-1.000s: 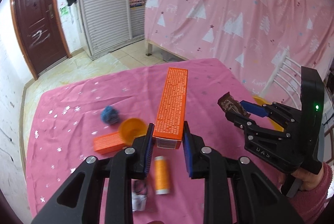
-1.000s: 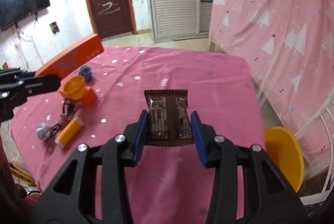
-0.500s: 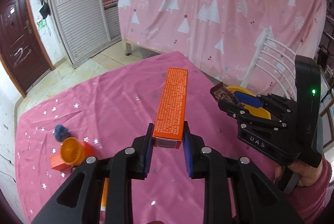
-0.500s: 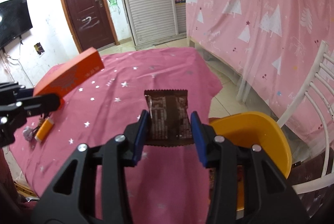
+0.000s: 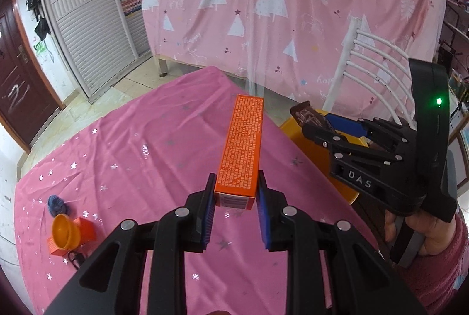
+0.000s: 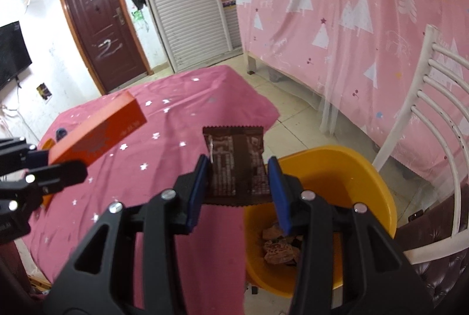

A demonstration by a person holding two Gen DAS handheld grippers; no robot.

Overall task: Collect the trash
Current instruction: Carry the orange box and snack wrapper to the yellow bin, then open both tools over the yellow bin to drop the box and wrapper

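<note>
Right wrist view, nearest first: the right gripper (image 6: pixel 239 183) has its blue pads closed partway on the side edges of a brown snack wrapper (image 6: pixel 236 165), held flat just above the near rim of the yellow bin (image 6: pixel 378 189). Crumpled wrappers already lie in the bin's bottom, something the left wrist view cannot show, since there the bin is mostly hidden behind the right gripper. Left of the bin, over the pink tablecloth (image 6: pixel 176 145), the long orange box (image 6: pixel 96 136) sticks out of the left gripper.

The left wrist view shows that grip properly: the left gripper (image 5: pixel 234 199) is pinched narrowly on the box's near end, the rest cantilevered toward the bin. It also shows what remains on the cloth far from the bin: a small orange box (image 5: pixel 85 230), an orange cap (image 5: pixel 64 231) and a blue ball (image 5: pixel 57 205).

The wrapper looks light, thin and floppy, so an edge pinch suits it. The box seems a stiff, light carton; held at one end it may pivot.
</note>
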